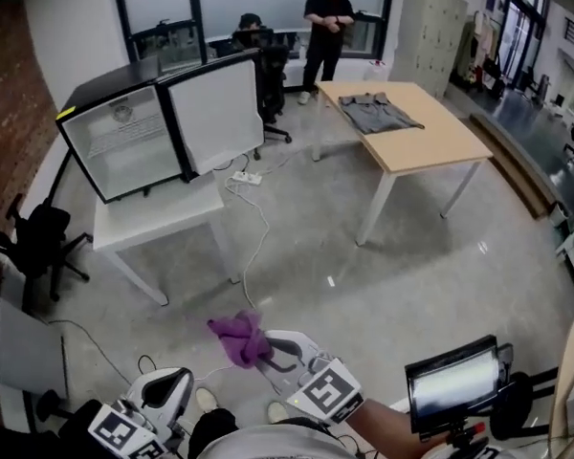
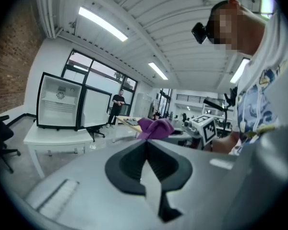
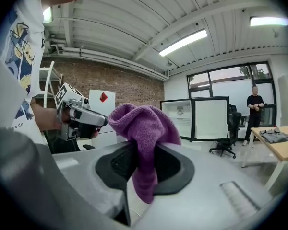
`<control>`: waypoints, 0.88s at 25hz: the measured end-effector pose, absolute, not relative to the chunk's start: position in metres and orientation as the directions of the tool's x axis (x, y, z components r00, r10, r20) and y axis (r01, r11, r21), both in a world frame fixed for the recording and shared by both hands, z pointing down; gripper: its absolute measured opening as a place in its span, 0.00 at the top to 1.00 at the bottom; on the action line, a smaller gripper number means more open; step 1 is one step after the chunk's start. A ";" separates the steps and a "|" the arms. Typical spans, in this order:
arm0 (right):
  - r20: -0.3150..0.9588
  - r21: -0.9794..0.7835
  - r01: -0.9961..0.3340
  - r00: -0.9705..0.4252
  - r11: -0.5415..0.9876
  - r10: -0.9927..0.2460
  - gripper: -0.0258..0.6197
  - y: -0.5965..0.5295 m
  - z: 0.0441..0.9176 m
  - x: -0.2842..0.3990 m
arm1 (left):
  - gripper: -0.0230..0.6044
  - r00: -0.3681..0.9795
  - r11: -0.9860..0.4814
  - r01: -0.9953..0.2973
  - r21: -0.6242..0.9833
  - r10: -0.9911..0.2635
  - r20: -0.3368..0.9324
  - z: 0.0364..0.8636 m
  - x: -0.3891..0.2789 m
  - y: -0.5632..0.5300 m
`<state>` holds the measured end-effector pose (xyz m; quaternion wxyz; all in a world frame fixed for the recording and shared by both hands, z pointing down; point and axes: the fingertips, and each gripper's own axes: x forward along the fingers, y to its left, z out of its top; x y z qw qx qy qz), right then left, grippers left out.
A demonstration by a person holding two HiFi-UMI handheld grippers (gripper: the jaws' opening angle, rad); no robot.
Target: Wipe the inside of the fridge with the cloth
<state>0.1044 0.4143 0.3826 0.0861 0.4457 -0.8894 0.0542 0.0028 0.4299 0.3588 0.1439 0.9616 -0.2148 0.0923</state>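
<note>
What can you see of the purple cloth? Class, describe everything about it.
The cloth is purple and looks like soft, fuzzy microfibre. Crumpled rather than spread, it bulges above the right tool, whose jaws are shut on its middle, while a narrow tail hangs below. It is held in the air, far from the open fridge. Nothing else touches it.

Readable text: none in any view.
Red diamond sign (image 3: 103, 97): on white panel (image 3: 102, 111) by brick wall; no chars.
Round sticker (image 1: 122, 113): back wall of black-framed mini fridge w/ white inside (image 1: 124, 156); print too small.
White cube w/ black square marker (image 1: 327, 390): code pattern, no letters.
</note>
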 end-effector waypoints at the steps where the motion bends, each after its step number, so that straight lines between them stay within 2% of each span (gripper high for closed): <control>1: 0.197 -0.020 -0.799 -0.593 0.601 -0.781 0.84 0.409 0.383 0.107 | 0.95 0.885 -0.862 -0.451 0.230 -0.400 0.237 0.358 0.003 0.424; 10: 0.199 0.017 -0.788 -0.600 0.615 -0.775 0.84 0.341 0.381 0.095 | 0.95 0.866 -0.844 -0.495 0.208 -0.461 0.192 0.358 -0.020 0.356; 22: 0.225 0.022 -0.845 -0.516 0.534 -0.827 0.84 0.214 0.364 0.037 | 0.95 0.890 -0.858 -0.456 0.237 -0.436 0.135 0.346 -0.086 0.236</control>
